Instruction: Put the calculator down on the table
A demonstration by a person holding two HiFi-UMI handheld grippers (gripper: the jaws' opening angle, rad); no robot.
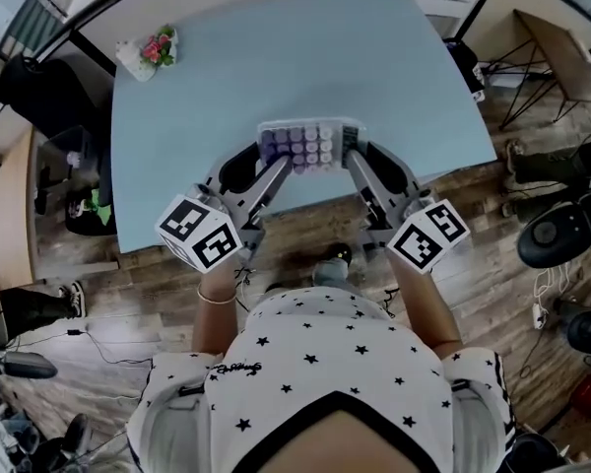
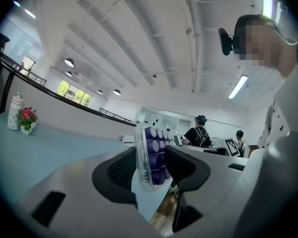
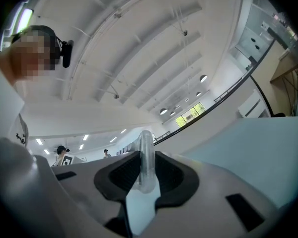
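Closest to the lens is the person's star-printed top (image 1: 320,363), filling the bottom of the head view, with both forearms reaching forward from it. And there's the calculator (image 1: 310,146), clear case and purple keys facing up, lying level over the near edge of the pale blue table (image 1: 276,57). Whether it actually rests on the surface can't be told from here.

The left gripper (image 1: 268,163) is clamped on the calculator's left end. In the left gripper view the calculator (image 2: 151,155) stands edge-on between the dark pads of the left gripper (image 2: 151,168), case on one side, keys on the other. The right gripper (image 1: 367,164) grips the right end, and its own view shows the clear rim of the calculator (image 3: 146,160) pinched tight in the right gripper (image 3: 146,175). So that's both tongs closed on the same thing!

Each gripper's marker cube sits just in front of the person's wrists, the left one (image 1: 199,233) and the right one (image 1: 428,235).

Further out, a small vase of flowers (image 1: 153,49) stands at the table's far left corner (also seen in the left gripper view, (image 2: 25,119), with a white bottle (image 2: 14,111) just beside it). Wooden floor (image 1: 305,239) shows below the table edge. Other people (image 2: 201,131) stand far back in the room.
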